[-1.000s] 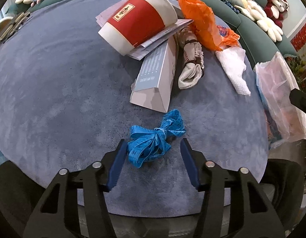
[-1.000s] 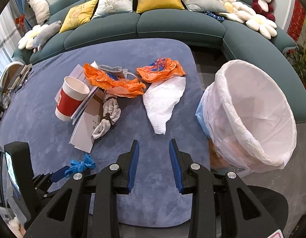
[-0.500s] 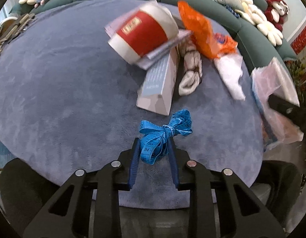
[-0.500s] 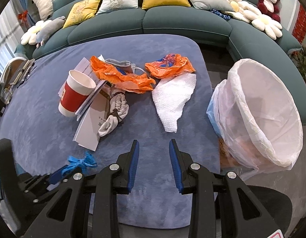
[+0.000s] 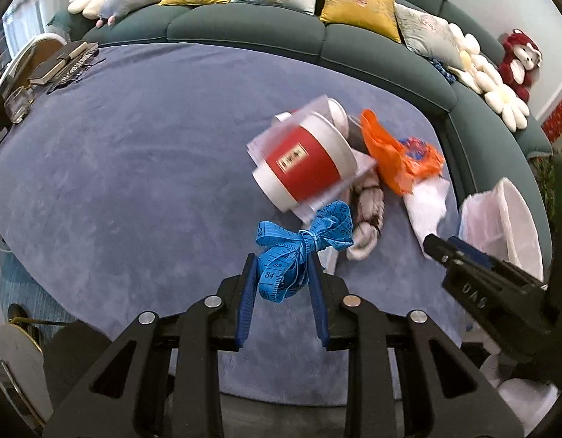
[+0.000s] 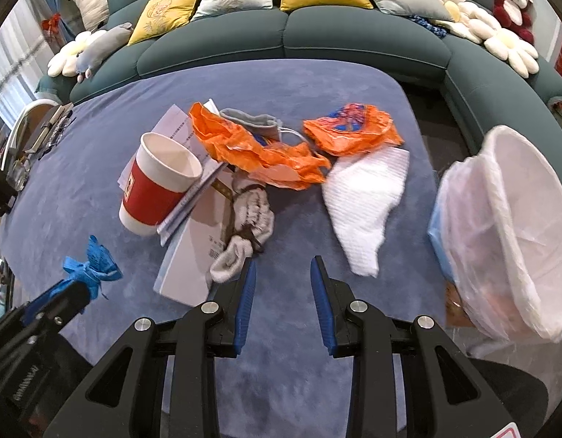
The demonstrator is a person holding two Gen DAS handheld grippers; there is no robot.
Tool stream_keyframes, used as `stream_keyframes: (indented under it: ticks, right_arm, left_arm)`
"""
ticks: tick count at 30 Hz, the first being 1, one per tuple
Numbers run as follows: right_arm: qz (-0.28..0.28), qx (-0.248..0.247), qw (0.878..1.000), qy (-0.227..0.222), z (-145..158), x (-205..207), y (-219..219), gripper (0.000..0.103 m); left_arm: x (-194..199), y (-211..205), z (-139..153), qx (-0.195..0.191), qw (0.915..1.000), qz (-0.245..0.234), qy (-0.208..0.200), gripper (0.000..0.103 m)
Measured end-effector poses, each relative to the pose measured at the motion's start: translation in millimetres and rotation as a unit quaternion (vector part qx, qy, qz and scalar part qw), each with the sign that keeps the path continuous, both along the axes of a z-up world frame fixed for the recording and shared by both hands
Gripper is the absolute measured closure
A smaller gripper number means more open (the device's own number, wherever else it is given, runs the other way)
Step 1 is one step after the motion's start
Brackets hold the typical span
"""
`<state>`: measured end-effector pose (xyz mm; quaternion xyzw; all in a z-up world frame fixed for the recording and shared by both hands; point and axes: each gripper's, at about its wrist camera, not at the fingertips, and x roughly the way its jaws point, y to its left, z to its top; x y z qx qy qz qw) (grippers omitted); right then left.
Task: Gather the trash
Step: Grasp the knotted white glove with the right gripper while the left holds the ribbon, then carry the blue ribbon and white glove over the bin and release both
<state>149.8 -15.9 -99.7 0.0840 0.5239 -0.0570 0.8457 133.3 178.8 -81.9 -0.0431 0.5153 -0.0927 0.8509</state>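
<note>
My left gripper [image 5: 282,268] is shut on a bundled blue tape measure [image 5: 299,248] and holds it above the blue-grey table [image 5: 135,168]; it also shows in the right wrist view [image 6: 89,266]. My right gripper [image 6: 282,268] is open and empty, low over the table near a rolled sock [image 6: 244,233]. A red paper cup [image 6: 157,186], papers and a flat box [image 6: 197,252], orange plastic bags [image 6: 266,153], and a white paper towel [image 6: 364,200] lie on the table. A bin with a white liner [image 6: 507,226] stands at the right edge.
A green sofa [image 6: 281,40] with cushions and plush toys curves behind the table. Books and dark items [image 5: 62,65] lie at the table's far left. The right gripper's body [image 5: 492,288] shows at the right of the left wrist view.
My left gripper closed on the blue tape measure and lifted it off the table, tilting up. My right gripper moved slightly forward, staying open.
</note>
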Motion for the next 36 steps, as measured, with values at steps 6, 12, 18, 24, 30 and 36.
stream_keyframes:
  ticks: [6,12,18,24,30,36]
  right_arm:
    - [0.002,0.013,1.000,0.018,-20,29,8,0.072]
    - [0.004,0.018,0.999,0.046,-47,53,16,0.072]
    - [0.003,0.033,0.997,0.064,-67,62,21,0.067]
    - [0.015,0.029,0.997,0.068,-76,60,30,0.078]
    - [0.019,0.026,0.998,0.046,-53,40,27,0.081]
    - [0.009,0.040,0.999,0.017,-21,11,12,0.082]
  left_arm:
    - [18,2,-8,0.000,0.9999,0.013,0.008,0.077]
    - [34,5,-18,-0.004,0.9996,0.019,0.022,0.077]
    - [40,8,-24,-0.008,0.9992,0.023,0.031,0.077]
    - [39,7,-23,-0.008,0.9992,0.023,0.033,0.077]
    - [31,1,-13,-0.006,0.9996,0.019,0.020,0.077]
    - [13,-17,5,-0.005,1.0000,0.001,-0.001,0.077]
